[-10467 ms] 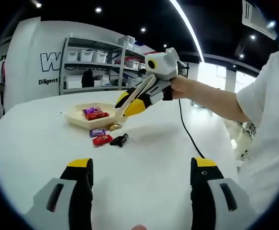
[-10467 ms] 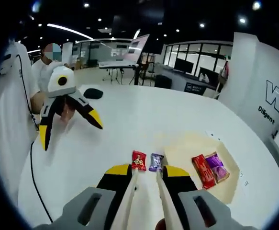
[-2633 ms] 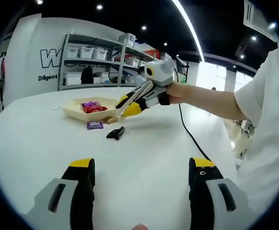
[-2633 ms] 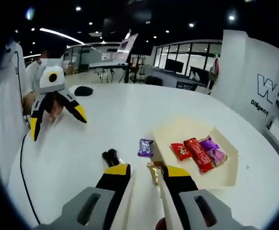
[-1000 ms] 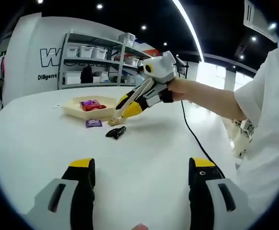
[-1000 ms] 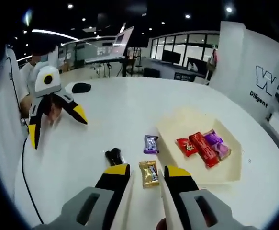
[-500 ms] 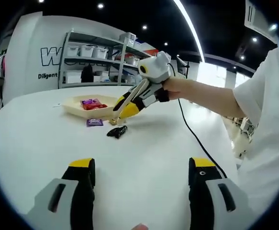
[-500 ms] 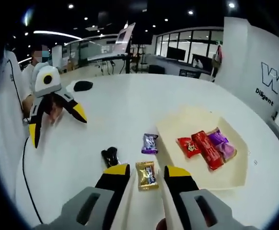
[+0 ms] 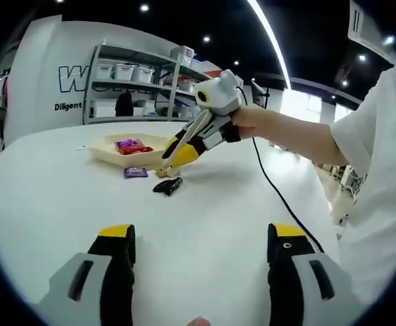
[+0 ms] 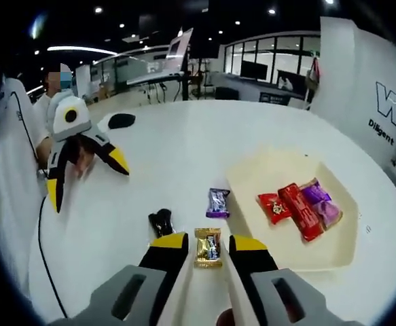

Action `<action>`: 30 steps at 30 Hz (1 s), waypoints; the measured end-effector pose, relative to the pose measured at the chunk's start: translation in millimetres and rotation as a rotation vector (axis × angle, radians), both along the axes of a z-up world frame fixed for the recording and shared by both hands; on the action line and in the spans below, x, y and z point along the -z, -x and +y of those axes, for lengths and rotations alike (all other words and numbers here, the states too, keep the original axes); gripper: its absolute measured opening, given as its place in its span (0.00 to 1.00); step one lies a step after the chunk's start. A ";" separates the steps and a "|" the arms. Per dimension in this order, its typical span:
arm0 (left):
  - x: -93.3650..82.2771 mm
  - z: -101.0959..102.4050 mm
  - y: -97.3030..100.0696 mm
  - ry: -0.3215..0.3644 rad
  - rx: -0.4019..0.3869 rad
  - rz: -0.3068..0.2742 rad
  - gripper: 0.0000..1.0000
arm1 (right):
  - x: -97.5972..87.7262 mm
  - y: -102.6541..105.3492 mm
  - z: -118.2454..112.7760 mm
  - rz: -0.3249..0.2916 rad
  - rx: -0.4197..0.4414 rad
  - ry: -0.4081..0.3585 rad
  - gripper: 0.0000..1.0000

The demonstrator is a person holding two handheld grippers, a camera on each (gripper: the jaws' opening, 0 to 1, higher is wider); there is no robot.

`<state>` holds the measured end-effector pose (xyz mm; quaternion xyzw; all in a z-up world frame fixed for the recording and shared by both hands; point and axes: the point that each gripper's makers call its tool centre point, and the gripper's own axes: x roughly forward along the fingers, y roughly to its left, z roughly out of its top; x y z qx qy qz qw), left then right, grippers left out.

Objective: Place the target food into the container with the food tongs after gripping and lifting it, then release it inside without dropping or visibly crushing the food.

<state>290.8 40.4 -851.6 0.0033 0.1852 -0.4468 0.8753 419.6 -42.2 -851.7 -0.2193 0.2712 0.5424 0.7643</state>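
A gold-wrapped candy [image 10: 208,246] lies on the white table just outside the cream tray [image 10: 265,170]. My right gripper [image 10: 206,250] is shut on the food tongs, whose pale blades run inside its jaws. The blade tips stand apart on either side of the gold candy, and whether they touch it is unclear. The left gripper view has the right gripper [image 9: 183,148] slanting down to the gold candy [image 9: 165,173] beside the tray [image 9: 106,157]. My left gripper [image 9: 201,239] hovers wide open with nothing in it, and the right gripper view sees that left gripper [image 10: 82,163] off to the left.
A purple candy [image 10: 217,202] and a black candy [image 10: 161,221] lie on the table near the gold one. The tray holds red and purple wrapped candies [image 10: 299,209]. A cable [image 9: 272,193] trails across the table. A black puck [image 10: 121,121] sits farther back. Shelving [image 9: 136,92] stands behind.
The red candy that lay on the table is now in the tray. In the last second the right gripper has closed in over the gold candy. My left gripper stays open.
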 end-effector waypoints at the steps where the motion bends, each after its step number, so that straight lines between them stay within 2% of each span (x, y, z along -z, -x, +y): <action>1: 0.1 0.2 0.0 0.000 0.000 0.000 0.78 | -1.9 0.7 0.8 0.003 0.001 -0.003 0.17; 6: 0.2 0.7 0.4 0.001 -0.002 0.000 0.78 | -10.8 2.2 3.2 -0.009 -0.007 -0.004 0.17; 16: 0.1 0.2 1.2 0.005 -0.002 -0.002 0.78 | -31.2 4.1 0.1 -0.060 -0.056 0.043 0.17; 24: -0.2 0.2 2.3 0.003 -0.001 -0.004 0.78 | -47.9 -8.9 -6.7 -0.091 -0.062 0.053 0.17; 30: -1.8 0.7 1.8 0.001 -0.004 -0.006 0.78 | -47.0 -25.9 -13.3 -0.106 -0.052 0.075 0.17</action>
